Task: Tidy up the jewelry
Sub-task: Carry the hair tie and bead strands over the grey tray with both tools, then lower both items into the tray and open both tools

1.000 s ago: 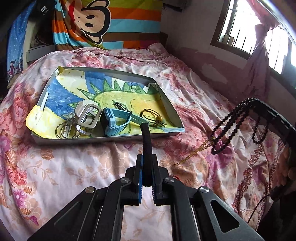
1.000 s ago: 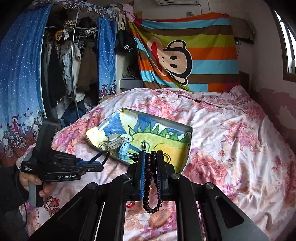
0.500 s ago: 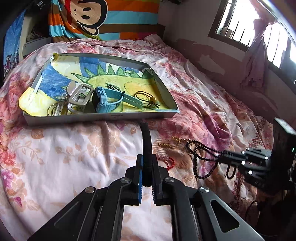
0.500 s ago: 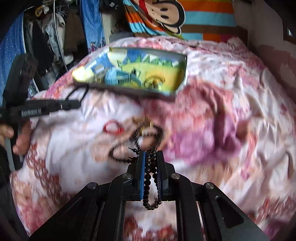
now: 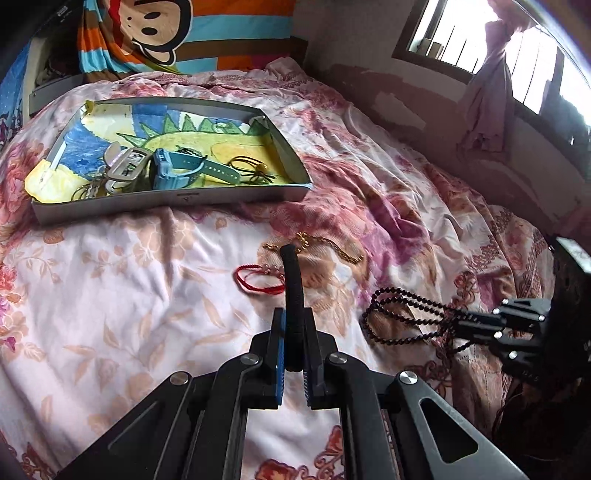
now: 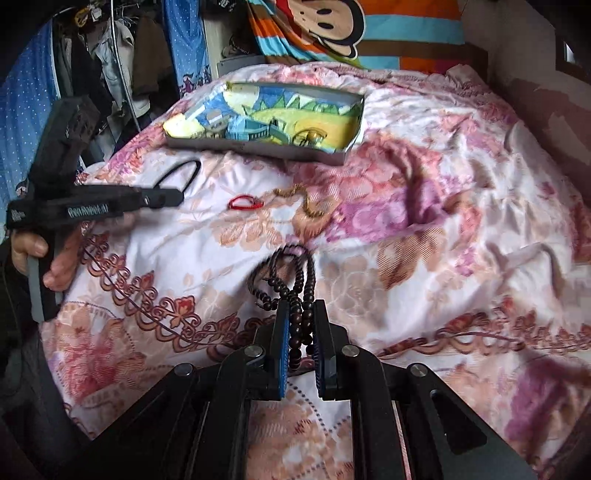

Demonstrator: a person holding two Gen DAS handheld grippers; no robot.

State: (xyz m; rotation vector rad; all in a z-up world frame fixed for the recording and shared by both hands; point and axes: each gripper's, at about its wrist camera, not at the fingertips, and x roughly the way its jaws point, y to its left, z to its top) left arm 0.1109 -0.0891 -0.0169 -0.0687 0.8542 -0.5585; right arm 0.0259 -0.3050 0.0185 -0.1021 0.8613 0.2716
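Note:
My left gripper (image 5: 294, 339) is shut on a black hair band (image 5: 291, 280), a loop that also shows in the right wrist view (image 6: 183, 171), held above the bedspread. My right gripper (image 6: 301, 332) is shut on a dark bead necklace (image 6: 291, 273); its loops rest on the bedspread (image 5: 402, 314). A red cord bracelet (image 5: 258, 282) and a gold chain (image 5: 332, 245) lie on the bed in front of the tray (image 5: 236, 195). The tray holds a blue watch (image 5: 173, 171), a silver watch (image 5: 125, 162) and a black cord with a yellow bead (image 5: 255, 170).
The flowered bedspread (image 5: 129, 295) covers the whole bed. A striped monkey blanket (image 5: 166, 33) hangs at the head. A window with a curtain (image 5: 491, 92) is on the right wall. A clothes rack (image 6: 110, 55) stands beside the bed's left side.
My right gripper has come down from the air, and the bead necklace now rests partly on the bedspread. My left gripper has pulled back from the tray, still holding the black band.

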